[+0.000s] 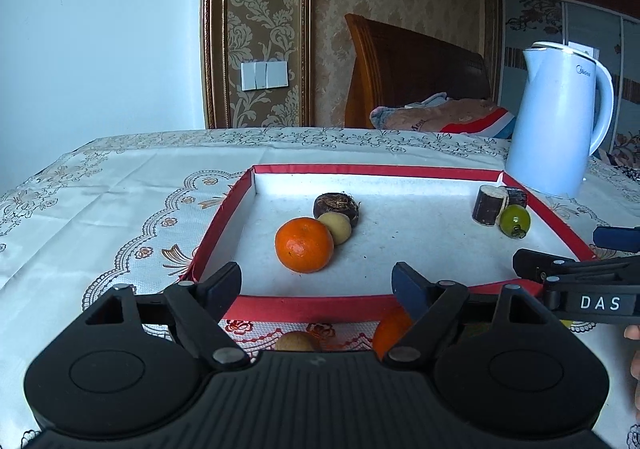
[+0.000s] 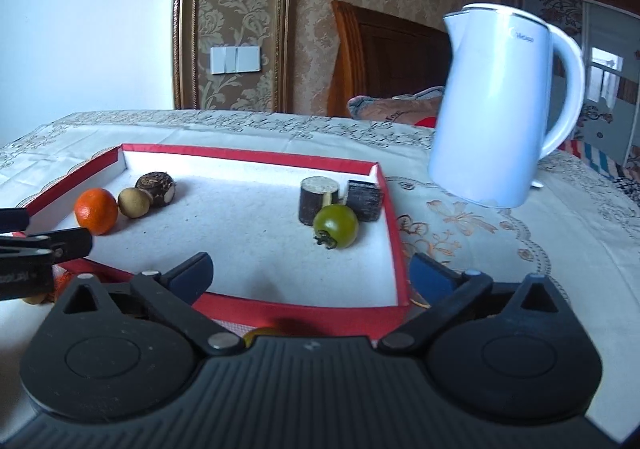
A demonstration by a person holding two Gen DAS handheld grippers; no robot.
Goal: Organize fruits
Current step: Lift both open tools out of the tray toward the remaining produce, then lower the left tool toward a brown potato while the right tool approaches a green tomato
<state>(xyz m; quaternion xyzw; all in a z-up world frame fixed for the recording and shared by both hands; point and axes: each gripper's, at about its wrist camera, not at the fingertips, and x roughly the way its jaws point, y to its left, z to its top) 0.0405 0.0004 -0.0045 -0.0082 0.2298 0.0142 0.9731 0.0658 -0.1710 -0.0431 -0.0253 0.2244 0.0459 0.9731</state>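
Both grippers spread wide, empty, at the red tray's near rim.
Right gripper (image 1: 560,249) reads "DAS"; left gripper (image 1: 316,285) likewise empty. Inside tray (image 2: 248,155): orange (image 1: 304,245) left, green tomato (image 2: 335,226) right, stem toward camera.

Tray (image 2: 394,233) middle lies bare — fruit clusters left, right; kettle (image 2: 500,109) beyond.

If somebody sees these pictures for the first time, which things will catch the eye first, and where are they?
The red-rimmed tray in the middle of the tablecloth stands out first, with a bright orange mandarin on its left part, touching a small tan fruit. Next comes the tall white kettle, standing on the cloth beyond the tray's far right corner. A green tomato lies near that corner beside two dark cut pieces.
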